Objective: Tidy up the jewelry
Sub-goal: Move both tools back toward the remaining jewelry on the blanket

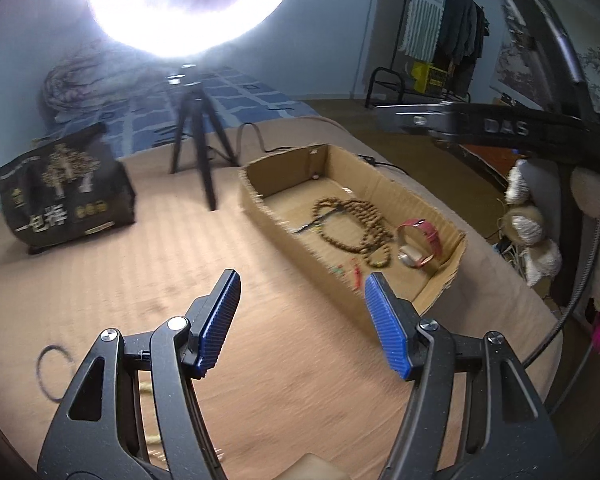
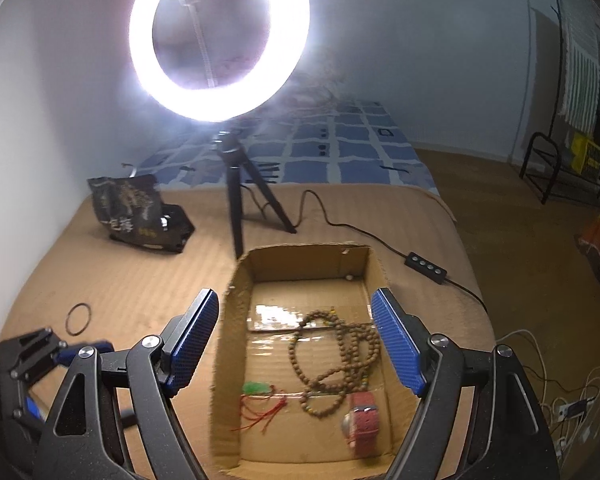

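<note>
Left claw [image 1: 302, 294] released, nothing between pads, low centre of frame over the bed [image 1: 140, 280]. Right claw [image 2: 294, 336] also spread and empty, above the cardboard box [image 2: 224, 360]. Boxed so far: bead necklace [image 2: 340, 356], pink watch [image 2: 364, 416], red cord with green charm [image 2: 260, 400]. Black ring [image 2: 79, 319] left outside, mid-left on bed. Looks nearly done.

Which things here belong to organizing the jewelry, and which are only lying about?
For the job: cardboard box, wooden bead necklace, red watch, red cord with green charm, thin dark ring on the bed.

Lying about: ring light, black bag, cable controller.
</note>
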`<state>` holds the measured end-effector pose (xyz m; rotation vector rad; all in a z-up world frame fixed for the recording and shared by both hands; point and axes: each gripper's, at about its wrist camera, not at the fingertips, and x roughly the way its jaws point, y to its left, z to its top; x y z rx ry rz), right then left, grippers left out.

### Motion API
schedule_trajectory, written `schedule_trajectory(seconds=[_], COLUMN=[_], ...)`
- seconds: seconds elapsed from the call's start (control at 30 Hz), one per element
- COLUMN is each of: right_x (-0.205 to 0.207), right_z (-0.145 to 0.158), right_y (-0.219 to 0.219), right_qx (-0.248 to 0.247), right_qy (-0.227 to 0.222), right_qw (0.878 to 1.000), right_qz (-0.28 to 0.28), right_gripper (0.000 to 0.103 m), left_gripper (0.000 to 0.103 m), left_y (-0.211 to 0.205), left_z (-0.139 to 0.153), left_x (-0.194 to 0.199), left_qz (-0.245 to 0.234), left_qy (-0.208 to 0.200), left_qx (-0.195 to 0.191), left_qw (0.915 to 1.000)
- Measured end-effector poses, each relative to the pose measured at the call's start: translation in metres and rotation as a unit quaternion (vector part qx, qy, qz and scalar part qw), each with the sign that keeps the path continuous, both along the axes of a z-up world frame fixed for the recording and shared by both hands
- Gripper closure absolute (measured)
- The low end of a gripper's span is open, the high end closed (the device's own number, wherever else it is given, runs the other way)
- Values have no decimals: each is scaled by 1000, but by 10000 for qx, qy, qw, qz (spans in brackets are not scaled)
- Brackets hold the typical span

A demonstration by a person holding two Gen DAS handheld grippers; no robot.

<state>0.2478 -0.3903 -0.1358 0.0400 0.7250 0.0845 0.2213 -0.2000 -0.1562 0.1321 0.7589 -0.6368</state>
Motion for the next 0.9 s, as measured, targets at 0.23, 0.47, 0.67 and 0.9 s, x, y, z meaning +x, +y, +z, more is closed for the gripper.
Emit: schedule_trajectory(seconds=[0.23,0.47,0.67,0.9], right_x=[-18,-36,-50,-63], right_z=[5,-8,-38,-83], right_y=[36,87,136,193], right_qx=[168,272,250,-100], right_qy=[-52,118,451,904], right_qw=[9991,9950,9874,9732], right_qz=[374,956,1498,2111], right_gripper=[24,24,24,24], left_gripper=[36,36,36,31], left_y=[72,153,216,253], left_z=[3,-4,-23,-51], left_x=[0,8,15,27], left_qz=[466,1199,1777,2023], left_qy=[-130,-55,213,644], left_qx=[151,148,118,56], left_qw=[9987,9927,9838,9772])
